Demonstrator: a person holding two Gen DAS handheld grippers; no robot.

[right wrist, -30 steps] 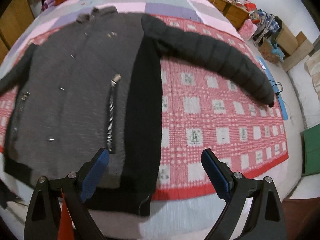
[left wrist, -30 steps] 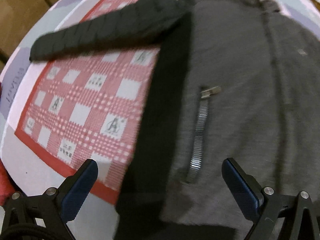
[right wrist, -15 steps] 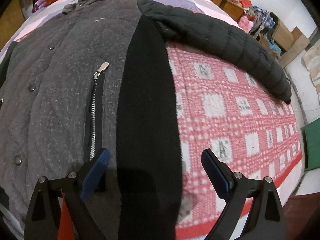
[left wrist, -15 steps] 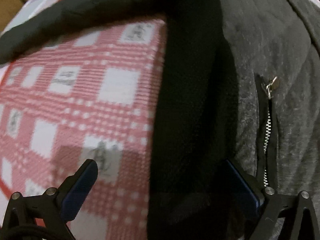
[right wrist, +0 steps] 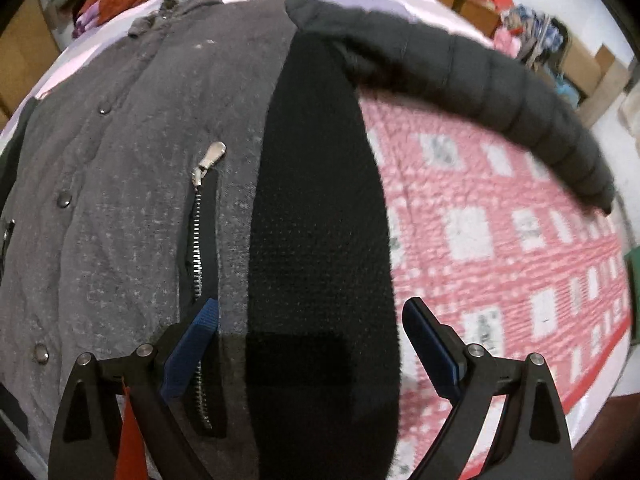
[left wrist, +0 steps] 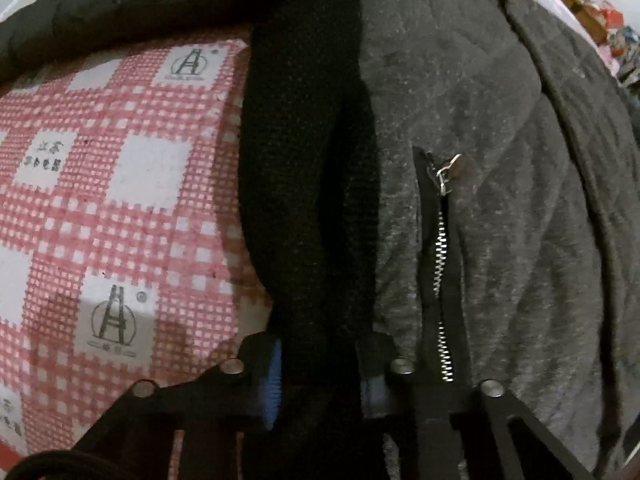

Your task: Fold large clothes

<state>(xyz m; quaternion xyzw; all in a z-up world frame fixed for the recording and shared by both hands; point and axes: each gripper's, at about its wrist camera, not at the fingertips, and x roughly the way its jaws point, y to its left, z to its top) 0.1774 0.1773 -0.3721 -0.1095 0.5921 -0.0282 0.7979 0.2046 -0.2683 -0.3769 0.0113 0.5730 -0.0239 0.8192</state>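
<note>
Since half a second ago the left gripper (left wrist: 320, 368) has clamped its jaws on the black side panel (left wrist: 304, 160) of the jacket (right wrist: 132, 184), which is lying spread flat on the checked quilt (right wrist: 500, 248) covering the bed. Padded and bulky, the jacket is looking soft but fairly heavy, likely sagging when lifted; that knit side panel is offering a good pinch. Beside the pocket zipper (right wrist: 200, 248), the right gripper (right wrist: 312, 344) is hovering wide open, straddling the jacket's other side panel. Its hem is cut off below both views, and one sleeve (right wrist: 500, 92) is blurring outward.
</note>
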